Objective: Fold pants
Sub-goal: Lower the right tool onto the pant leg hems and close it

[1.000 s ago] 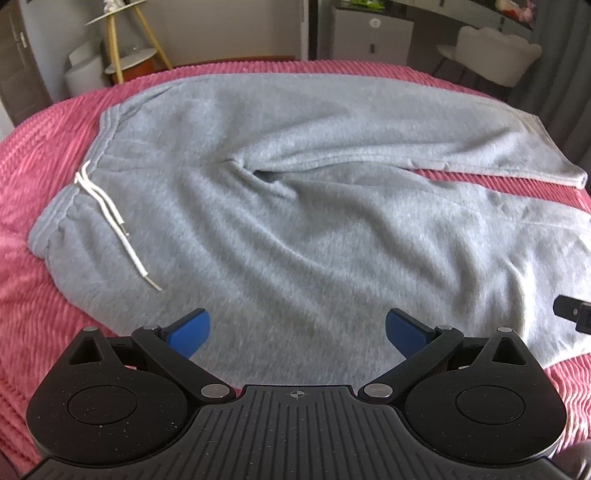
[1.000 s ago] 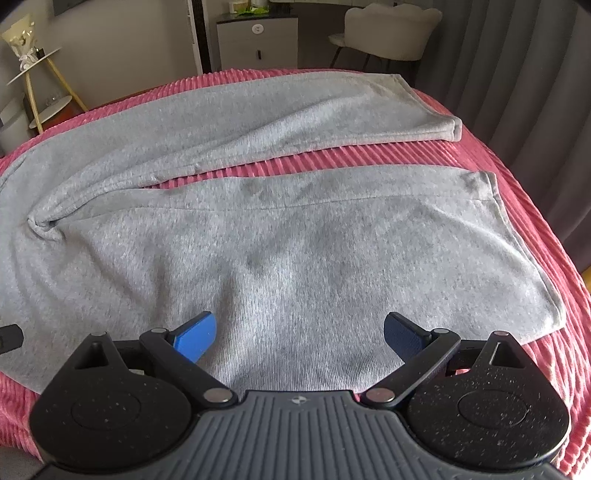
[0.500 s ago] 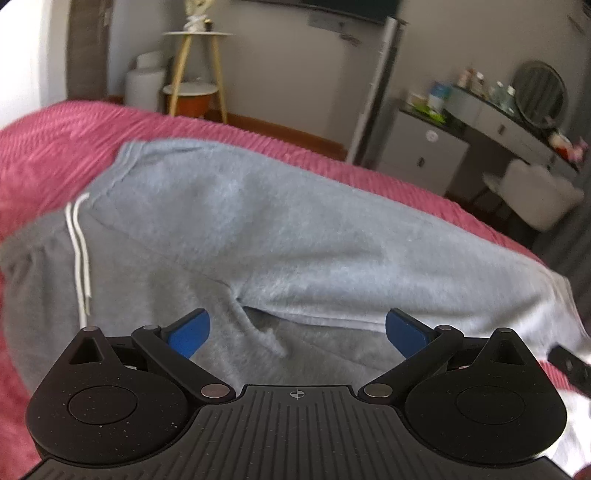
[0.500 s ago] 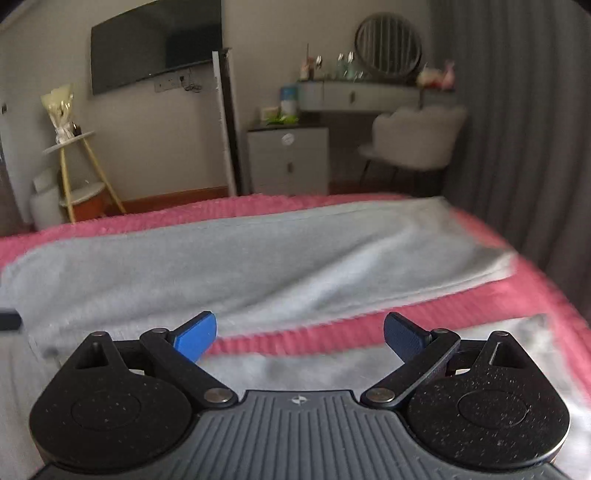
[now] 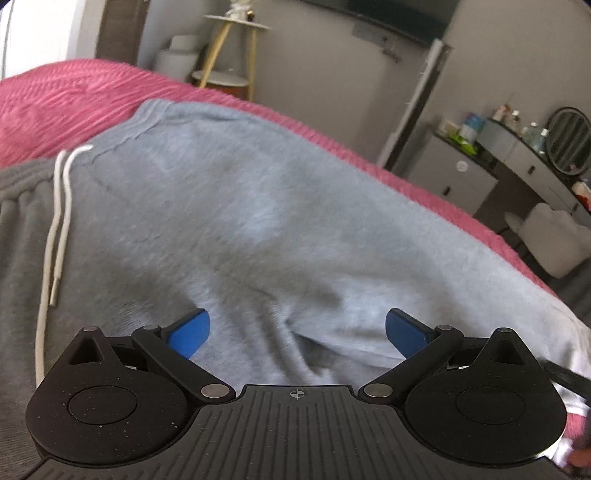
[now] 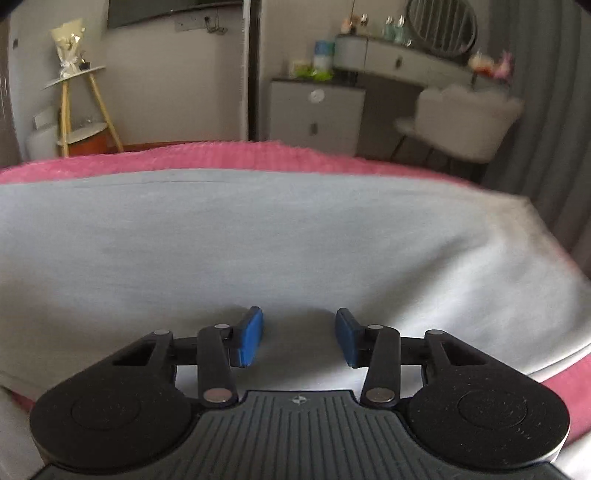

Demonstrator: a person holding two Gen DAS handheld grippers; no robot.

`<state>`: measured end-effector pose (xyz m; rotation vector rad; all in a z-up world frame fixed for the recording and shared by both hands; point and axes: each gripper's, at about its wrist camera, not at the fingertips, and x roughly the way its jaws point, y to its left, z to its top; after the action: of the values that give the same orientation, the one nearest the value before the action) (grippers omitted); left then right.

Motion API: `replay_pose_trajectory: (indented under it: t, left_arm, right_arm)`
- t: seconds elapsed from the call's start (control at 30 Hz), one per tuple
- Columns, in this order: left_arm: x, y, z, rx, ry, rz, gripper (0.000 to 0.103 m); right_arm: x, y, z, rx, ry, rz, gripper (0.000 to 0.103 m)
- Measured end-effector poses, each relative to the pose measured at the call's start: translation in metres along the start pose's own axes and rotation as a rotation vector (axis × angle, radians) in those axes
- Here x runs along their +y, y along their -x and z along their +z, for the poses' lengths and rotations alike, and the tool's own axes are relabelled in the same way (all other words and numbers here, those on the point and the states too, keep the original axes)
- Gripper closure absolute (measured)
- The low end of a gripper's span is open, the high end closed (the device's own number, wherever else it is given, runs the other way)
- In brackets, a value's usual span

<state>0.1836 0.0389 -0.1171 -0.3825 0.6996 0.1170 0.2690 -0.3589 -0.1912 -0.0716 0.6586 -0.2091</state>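
Pants (image 5: pixel 258 206): grey, flat on pink bedspread (image 5: pixel 55 99) | left claw (image 5: pixel 295 328) spread | right claw (image 6: pixel 299 336) just narrowing, pads apart

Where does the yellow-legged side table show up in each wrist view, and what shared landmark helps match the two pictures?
Left wrist view: the yellow-legged side table stands top centre-left, behind the pink bed cover.
Right wrist view: the same table stands at the far left, against the wall.
Shared landmark: the round mirror on the dressing table, far right in the left view, top right in the right view.
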Motion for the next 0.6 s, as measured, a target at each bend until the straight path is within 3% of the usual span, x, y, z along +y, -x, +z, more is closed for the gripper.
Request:
replay_pose_trajectory:
  t: [0.03, 0.1, 0.13, 0.17, 0.2, 0.23, 0.37, 0.43, 0.5, 0.53, 0.6]
  left_arm:
    - [0.000, -0.001, -0.001, -0.006, -0.003, 0.020, 0.000]
    - [-0.002, -0.001, -0.004, -0.008, -0.010, 0.031, 0.000]
    - [-0.004, -0.001, -0.005, -0.004, -0.009, 0.027, 0.000]
    - [-0.005, 0.000, -0.006, -0.002, -0.007, 0.023, 0.000]
    - [-0.007, 0.000, -0.007, -0.001, -0.008, 0.020, 0.000]
    - [-0.008, 0.000, -0.009, 0.002, -0.015, 0.019, 0.000]
    - [-0.013, 0.004, -0.017, 0.005, -0.055, 0.043, 0.000]
    - [-0.014, 0.007, -0.019, 0.007, -0.074, 0.058, 0.000]
    - [-0.013, 0.011, -0.020, 0.002, -0.069, 0.085, 0.000]
    - [-0.012, 0.013, -0.019, -0.013, -0.053, 0.105, 0.000]
    - [-0.011, 0.019, -0.016, -0.030, -0.005, 0.136, 0.000]
  right_arm:
    - [-0.016, -0.004, -0.002, -0.001, -0.007, -0.055, 0.059]
    - [-0.062, -0.009, -0.007, 0.017, -0.078, -0.223, 0.028]
    - [-0.080, -0.009, -0.008, 0.022, -0.115, -0.292, 0.022]
    - [-0.091, -0.009, -0.007, 0.048, -0.133, -0.379, 0.033]
    - [-0.093, -0.004, -0.004, 0.054, -0.135, -0.409, 0.041]
    - [-0.089, 0.003, -0.001, 0.041, -0.144, -0.368, 0.050]
    - [-0.051, 0.031, 0.002, -0.026, -0.129, -0.099, 0.050]
    - [-0.034, 0.026, 0.003, -0.002, -0.074, -0.047, 0.049]
    - [-0.028, 0.011, -0.004, 0.073, -0.042, -0.043, 0.044]
    - [-0.033, 0.006, -0.006, 0.094, -0.047, -0.061, 0.027]
    - [-0.048, -0.001, 0.006, 0.120, -0.125, -0.167, 0.025]
